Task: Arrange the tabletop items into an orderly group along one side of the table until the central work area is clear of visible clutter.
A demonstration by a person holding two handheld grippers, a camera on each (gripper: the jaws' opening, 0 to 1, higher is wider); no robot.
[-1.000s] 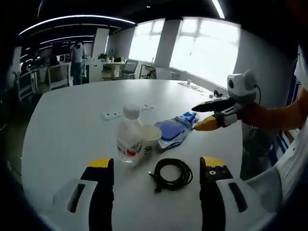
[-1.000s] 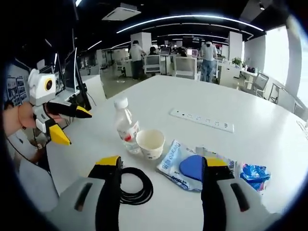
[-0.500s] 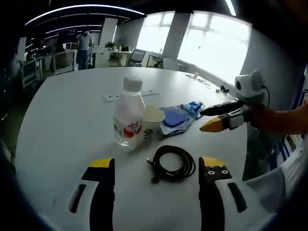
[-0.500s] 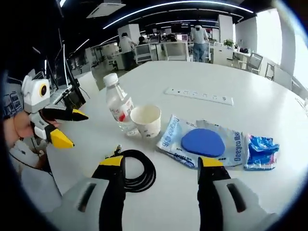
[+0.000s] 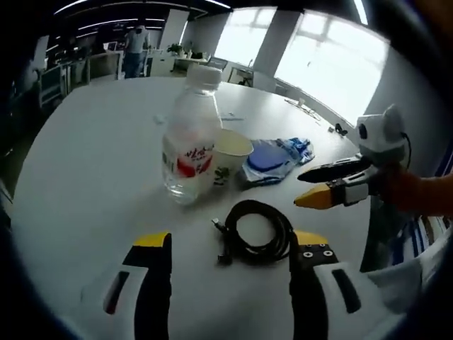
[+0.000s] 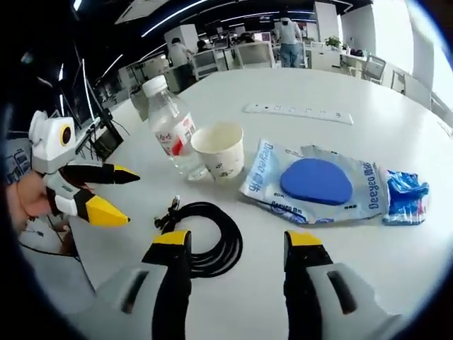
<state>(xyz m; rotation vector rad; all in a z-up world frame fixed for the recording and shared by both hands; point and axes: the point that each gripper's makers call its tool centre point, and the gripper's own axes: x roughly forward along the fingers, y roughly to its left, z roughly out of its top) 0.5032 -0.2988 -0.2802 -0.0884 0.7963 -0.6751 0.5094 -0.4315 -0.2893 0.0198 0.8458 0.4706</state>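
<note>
Both grippers hover with fingers released, the left gripper [image 5: 223,248] and right gripper [image 6: 230,241] each flanking the coiled black cable [image 6: 209,237] on the white tabletop [image 6: 368,262]. Beyond the cable, at 12 o'clock in the right gripper view, a paper cup [image 6: 219,149] touches a water bottle [image 6: 172,127]. A blue-disc packet [image 6: 315,183] lies at 1 o'clock.

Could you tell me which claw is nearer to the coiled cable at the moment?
Hard to call. The cable lies between the left claw's tips, and overlaps the right claw's left tip.
</note>
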